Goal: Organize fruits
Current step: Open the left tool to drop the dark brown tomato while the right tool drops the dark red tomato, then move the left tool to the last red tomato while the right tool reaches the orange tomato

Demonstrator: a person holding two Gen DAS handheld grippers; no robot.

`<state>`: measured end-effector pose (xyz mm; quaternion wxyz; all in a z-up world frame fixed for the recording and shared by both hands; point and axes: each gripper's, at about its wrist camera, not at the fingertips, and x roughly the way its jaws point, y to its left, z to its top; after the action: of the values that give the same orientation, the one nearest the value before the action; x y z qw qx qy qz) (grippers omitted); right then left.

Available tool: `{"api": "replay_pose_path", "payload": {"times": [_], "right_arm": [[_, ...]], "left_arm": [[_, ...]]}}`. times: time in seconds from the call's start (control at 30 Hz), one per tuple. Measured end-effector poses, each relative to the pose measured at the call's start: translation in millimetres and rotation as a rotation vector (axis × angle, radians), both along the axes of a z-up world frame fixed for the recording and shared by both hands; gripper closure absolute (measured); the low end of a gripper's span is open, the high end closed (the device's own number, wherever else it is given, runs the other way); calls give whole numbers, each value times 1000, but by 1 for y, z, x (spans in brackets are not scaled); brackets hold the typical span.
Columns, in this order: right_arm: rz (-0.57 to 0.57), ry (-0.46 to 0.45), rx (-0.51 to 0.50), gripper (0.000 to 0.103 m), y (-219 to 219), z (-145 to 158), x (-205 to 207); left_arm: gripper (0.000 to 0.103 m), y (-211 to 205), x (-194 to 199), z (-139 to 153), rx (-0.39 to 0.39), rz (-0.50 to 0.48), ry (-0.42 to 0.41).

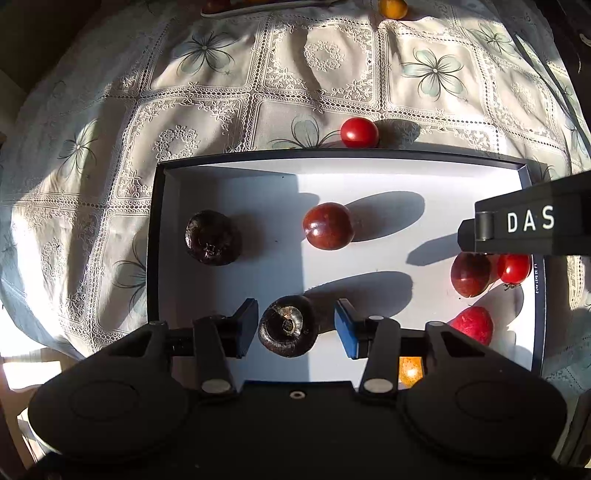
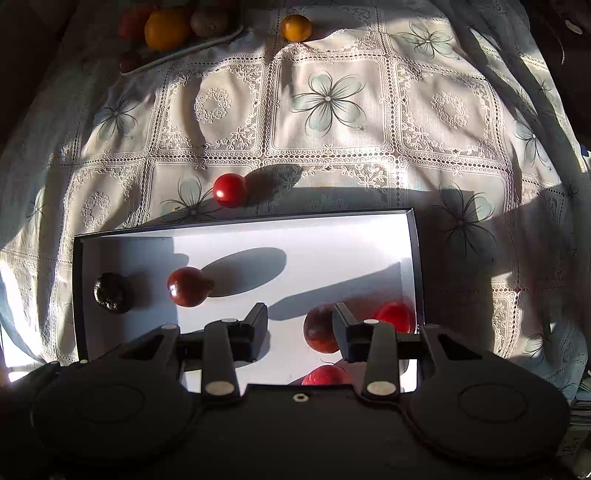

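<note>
A black-rimmed white box lies on the lace tablecloth and holds several fruits. My left gripper is open, its blue pads on either side of a dark water chestnut on the box floor, with gaps on both sides. Another dark chestnut and a dark red plum lie further in. My right gripper is open and empty over the box's right part, beside a red plum; it shows in the left wrist view.
A red tomato sits on the cloth just beyond the box. More red fruits crowd the box's right end. An orange and a tray of fruit are at the far edge.
</note>
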<state>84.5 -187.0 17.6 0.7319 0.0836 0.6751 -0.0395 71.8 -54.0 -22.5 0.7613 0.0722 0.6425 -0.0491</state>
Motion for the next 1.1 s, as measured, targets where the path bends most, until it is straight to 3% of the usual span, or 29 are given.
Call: {"api": "replay_pose_path", "payload": {"times": [0.77,1.1], "right_arm": [[11,9,17,63,2,0,-1],[-37,15,40,63,-8,-2,5]], "left_arm": [[50,-3,-2,-5,-8,-1,19],[50,-5,15,11,5,34,-54]]}}
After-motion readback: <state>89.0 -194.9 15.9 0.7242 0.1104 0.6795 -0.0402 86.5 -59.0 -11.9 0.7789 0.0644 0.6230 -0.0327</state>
